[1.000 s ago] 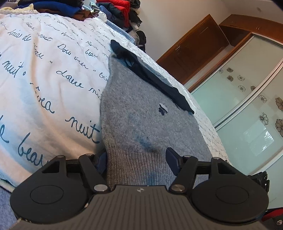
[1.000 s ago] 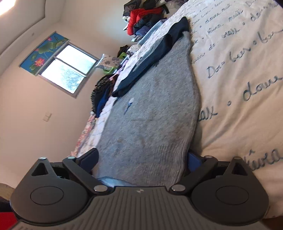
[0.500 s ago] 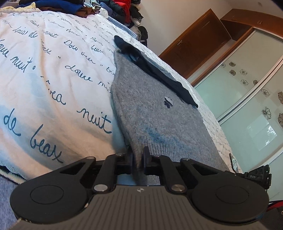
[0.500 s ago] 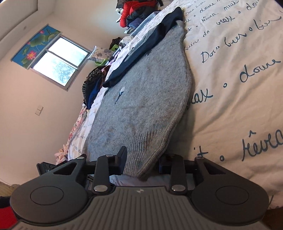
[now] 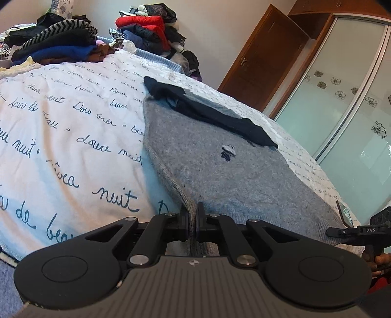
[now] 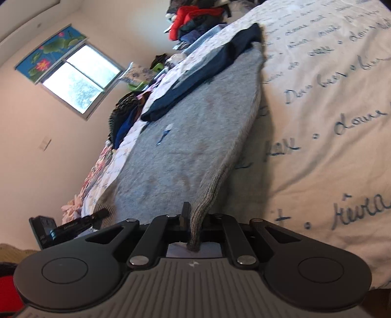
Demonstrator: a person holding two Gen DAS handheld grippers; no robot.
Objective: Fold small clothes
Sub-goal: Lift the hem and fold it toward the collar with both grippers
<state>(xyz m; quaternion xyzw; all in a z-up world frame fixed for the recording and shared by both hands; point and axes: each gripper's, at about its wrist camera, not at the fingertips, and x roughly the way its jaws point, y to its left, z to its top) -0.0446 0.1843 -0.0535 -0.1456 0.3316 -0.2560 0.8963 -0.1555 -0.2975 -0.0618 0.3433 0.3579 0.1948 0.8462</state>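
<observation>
A small grey knit sweater (image 5: 220,166) with a dark navy collar and sleeve (image 5: 210,115) and a small navy emblem (image 5: 227,153) lies on the white bedspread (image 5: 61,137) with blue script. My left gripper (image 5: 193,215) is shut on the ribbed hem at one corner. My right gripper (image 6: 195,217) is shut on the ribbed hem at the other corner and lifts it off the bedspread (image 6: 330,122); the sweater (image 6: 190,137) stretches away from it. The right gripper also shows at the edge of the left wrist view (image 5: 354,227).
Piles of folded and loose clothes (image 5: 63,44) and a red garment (image 5: 144,23) sit at the bed's far end. A wooden door (image 5: 264,56) and glass wardrobe doors (image 5: 342,110) are to the right. A window (image 6: 80,78) is on the wall.
Both grippers went from open around the sweater's hem to shut on it. The hem corners have lifted off the bed and both views have pulled back a little.
</observation>
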